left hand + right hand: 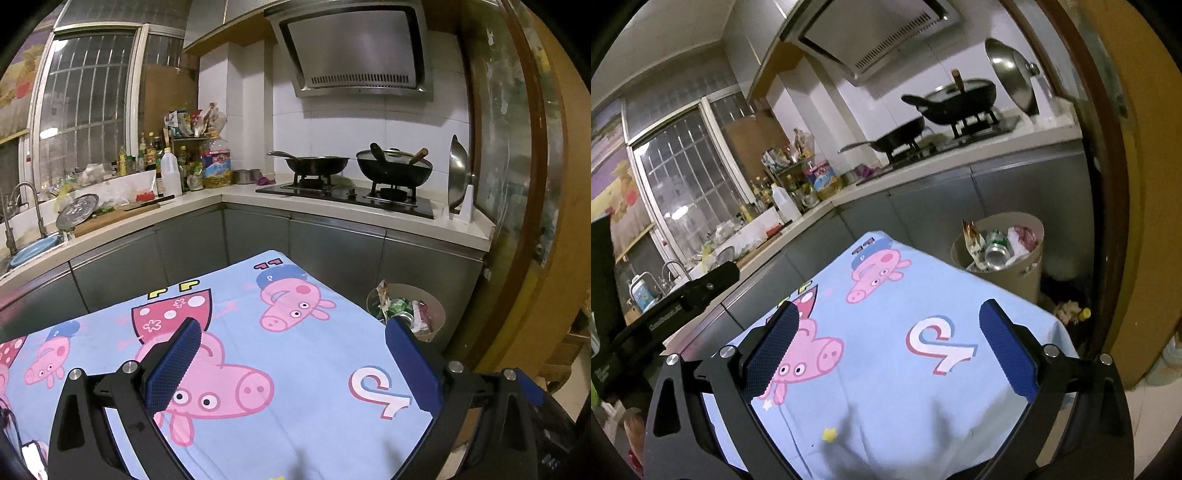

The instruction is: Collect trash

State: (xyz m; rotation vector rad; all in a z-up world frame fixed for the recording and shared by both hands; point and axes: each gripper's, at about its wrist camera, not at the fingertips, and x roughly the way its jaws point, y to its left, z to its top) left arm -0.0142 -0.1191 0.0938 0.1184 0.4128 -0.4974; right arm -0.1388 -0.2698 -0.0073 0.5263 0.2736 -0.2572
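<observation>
We hold both claws, left claw (291, 362) and right claw (886, 350), spread wide and empty above the table (314, 354). The trash (997, 247) sits in the bin (1027, 273), past the table's far right corner.

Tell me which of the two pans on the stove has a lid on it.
The right-hand pan, nearest the doorway: a glass lid covers it. The left pan is uncovered.
</observation>
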